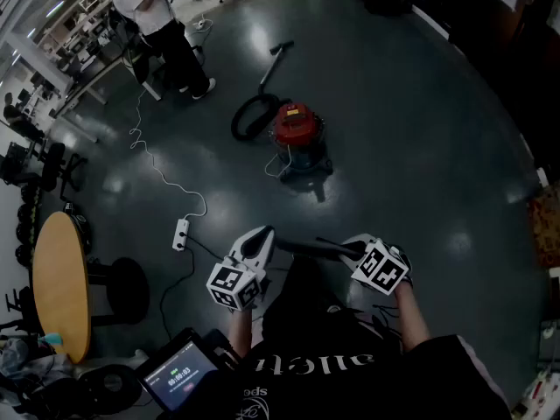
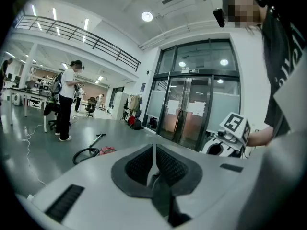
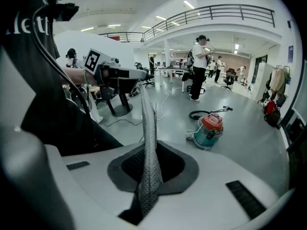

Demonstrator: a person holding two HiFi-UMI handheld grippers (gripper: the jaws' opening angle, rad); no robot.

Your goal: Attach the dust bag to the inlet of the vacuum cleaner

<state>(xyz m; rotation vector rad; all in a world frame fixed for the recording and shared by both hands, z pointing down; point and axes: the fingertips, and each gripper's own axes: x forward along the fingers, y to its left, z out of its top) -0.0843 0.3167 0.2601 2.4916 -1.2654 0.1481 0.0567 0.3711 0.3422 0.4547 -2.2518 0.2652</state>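
Both tools sit close in front of the person's chest, well short of the target. Left tool (image 1: 265,237) is clamped shut on one end of the dust bag (image 3: 147,123), with only a thin edge and a dark fold of cloth showing between its pads. Right tool (image 1: 353,249) is clamped shut on the other end, where the bag stands edge-on between its jaws. The bag is pulled out flat as a narrow strip from one tool to the other, so its long axis runs left-right, across the line to the machine. Grey woven or mesh-like fabric, limp, no opening or collar visible from any view. Vacuum cleaner (image 1: 297,136) stands upright on the floor (image 1: 420,147), straight ahead and well apart from both tools, with a red lid on a teal drum and a wheeled base. Its black hose (image 1: 248,116) is looped at its far left, the wand lying beyond. It sits slightly left of the midpoint between the tools, so the left tool is probably marginally nearer. A dark round spot shows on the drum side facing the right gripper view; likely the inlet, but too small to confirm. Judgement: the approach has not been made yet, and the next move is to walk in and find the bag's mouth before lining it up with the inlet.
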